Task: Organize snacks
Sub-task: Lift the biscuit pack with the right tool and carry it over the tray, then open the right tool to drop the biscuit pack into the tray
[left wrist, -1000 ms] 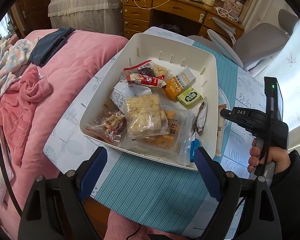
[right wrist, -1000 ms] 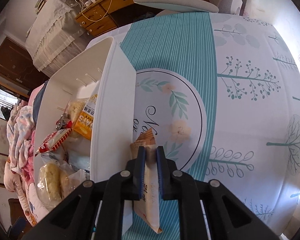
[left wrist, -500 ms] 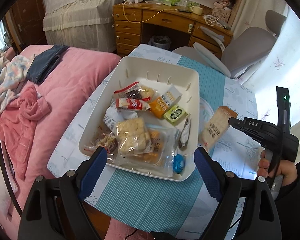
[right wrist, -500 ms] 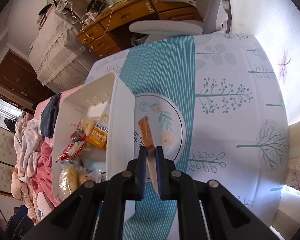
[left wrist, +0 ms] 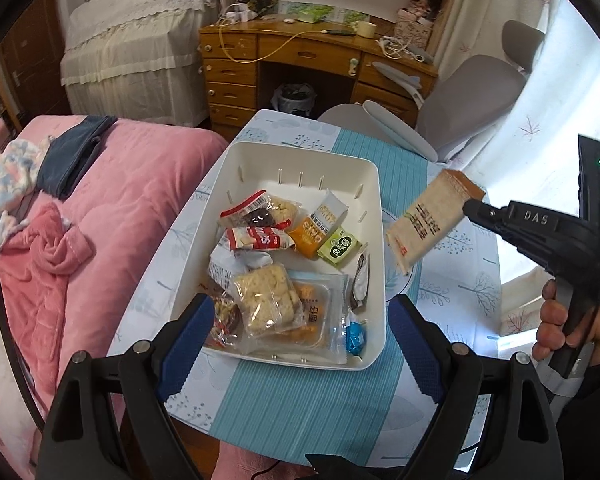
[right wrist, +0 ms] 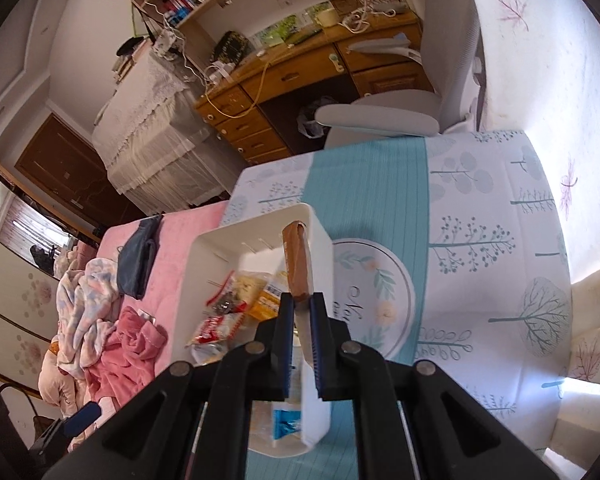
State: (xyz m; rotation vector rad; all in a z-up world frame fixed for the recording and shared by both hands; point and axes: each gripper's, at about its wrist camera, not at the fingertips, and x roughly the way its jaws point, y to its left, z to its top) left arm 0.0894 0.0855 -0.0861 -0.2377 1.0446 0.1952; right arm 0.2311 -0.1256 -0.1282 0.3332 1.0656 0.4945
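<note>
Currently I have the right gripper [right wrist: 300, 316] clamped nearly closed on a long snack packet [left wrist: 432, 220], and that packet is in the air, clear of the desk [left wrist: 300, 400], just outside the right long rim of the white bin [left wrist: 374, 184]. From the left wrist view the packet's long axis slants from its brown upper end, near the fingers [left wrist: 476, 210], down toward the bin's right rim; its lower end hangs over the printed circle on the desk cloth, beside the bin and not over its interior. From the right wrist view the same packet runs straight ahead from between the two blue pads, brown end farthest out, and overlaps the near wall of the bin. I judge that the bin's open interior lies to the left of the held packet, across that rim, so the coming move turns on carrying it sideways over the wall before release. The right hand [left wrist: 560, 324] is the one carrying the packet; the left gripper [left wrist: 296, 340] hangs over the bin's near short edge with its fingers spread wide and nothing between them. Free floor shows in the bin at its far end, beyond the other wrapped snacks [left wrist: 268, 300] heaped toward the near end. I cannot tell how far above the rim the packet's lower end stands. Risk as I judge it: that trailing lower end could catch the rim if taken across too low.
</note>
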